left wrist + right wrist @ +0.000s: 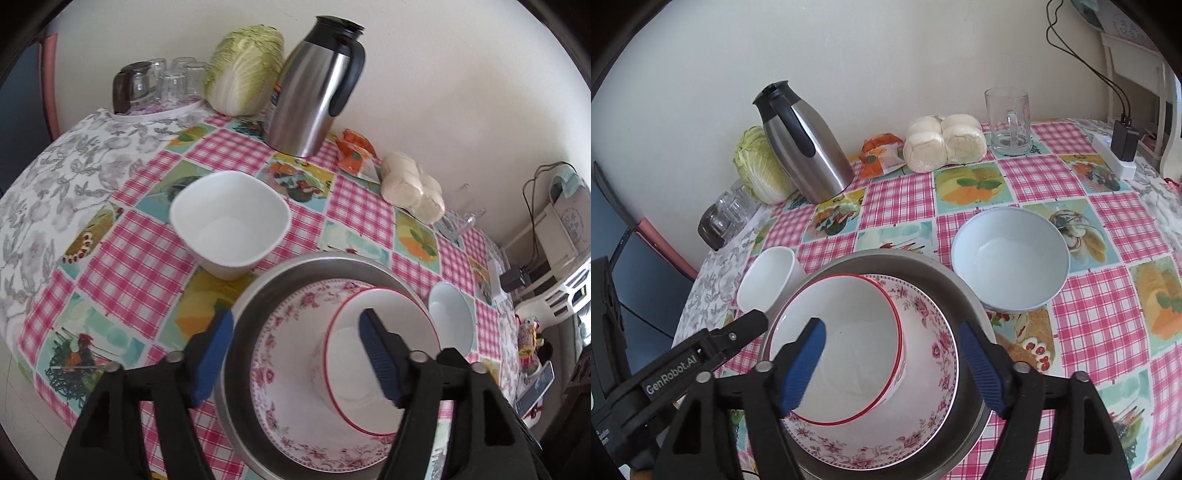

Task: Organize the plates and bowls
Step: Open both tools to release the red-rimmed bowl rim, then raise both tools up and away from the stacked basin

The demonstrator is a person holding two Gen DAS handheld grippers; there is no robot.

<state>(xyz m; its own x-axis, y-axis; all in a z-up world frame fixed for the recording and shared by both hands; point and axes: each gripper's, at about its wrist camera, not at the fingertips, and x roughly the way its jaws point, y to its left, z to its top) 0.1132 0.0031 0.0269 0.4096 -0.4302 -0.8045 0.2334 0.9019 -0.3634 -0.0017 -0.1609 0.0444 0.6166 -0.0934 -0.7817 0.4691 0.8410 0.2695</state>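
- White square bowl (229, 225) stands alone on the bench (147, 236), left of the stack and apart from it. Risk: the left tongs (297, 354) sit nearest it, and a careless swing could knock it.
- Stack at centre: steel basin (321, 264) holds the floral plate (273, 373), which holds the red-rimmed bowl (373, 354). That bowl sits off-centre on the plate, so my guess is it may slide or tip if bumped.
- Left tongs: wide open, gripping nothing. One pad lies outside the basin's left rim, the other over the red-rimmed bowl.
- Right tongs (892, 363): wide open, empty. One pad hangs over the red-rimmed bowl (838, 350), the other at the basin's right rim (964, 291).
- Pale blue round bowl (1010, 258) stands on the bench right of the basin, close by and not yet stacked. Risk: stacking it on the off-centre bowl could leave a wobbly pile.
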